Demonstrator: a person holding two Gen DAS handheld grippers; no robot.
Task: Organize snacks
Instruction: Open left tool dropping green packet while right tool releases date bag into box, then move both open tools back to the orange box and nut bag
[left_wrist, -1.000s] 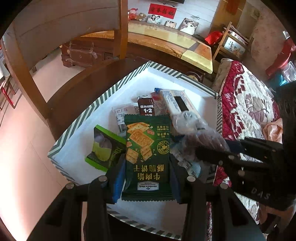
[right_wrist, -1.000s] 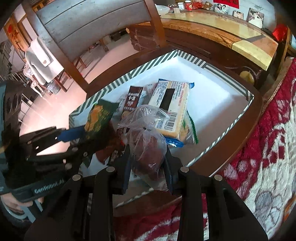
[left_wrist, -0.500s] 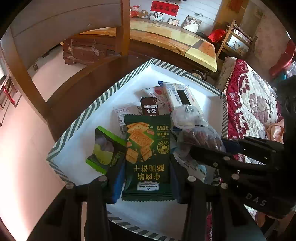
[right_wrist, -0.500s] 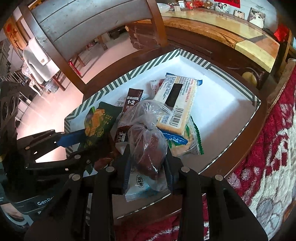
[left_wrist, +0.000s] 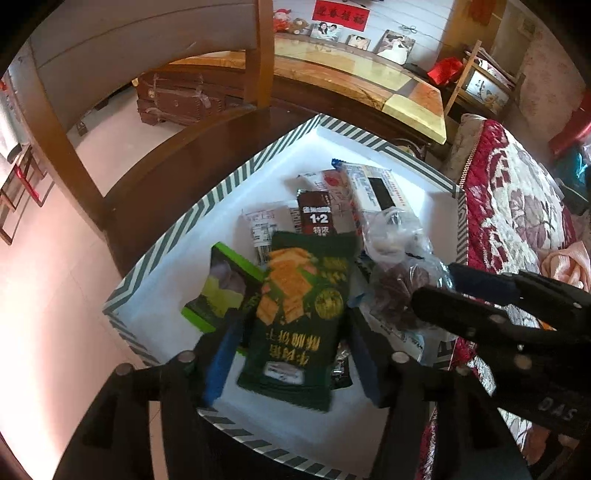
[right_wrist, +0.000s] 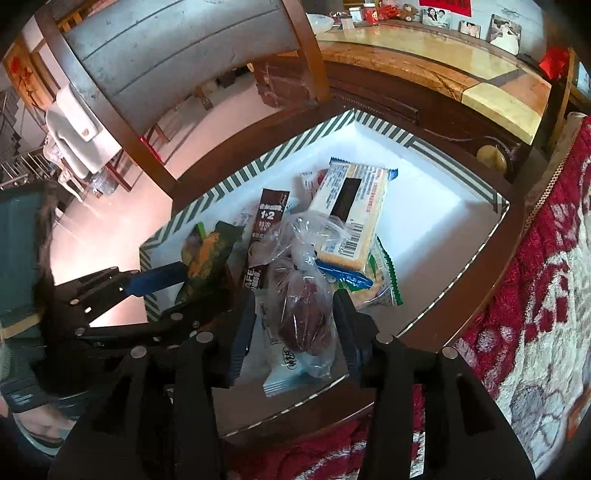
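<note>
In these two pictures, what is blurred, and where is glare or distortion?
Left wrist view: the green cracker packet between the left gripper's opening jaws is motion-smeared; the floor at left is washed out. Right wrist view: sharper; the tied plastic bag glints; fisheye bends the chair back.

We see the left gripper (left_wrist: 291, 354): matte black angular arms, round silver rivets, blue pads on its fingers (left_wrist: 221, 354). The right gripper (right_wrist: 293, 332) matches, black with blue-lined fingers (right_wrist: 242, 336); from the left wrist camera, pale letters show on its side.
</note>
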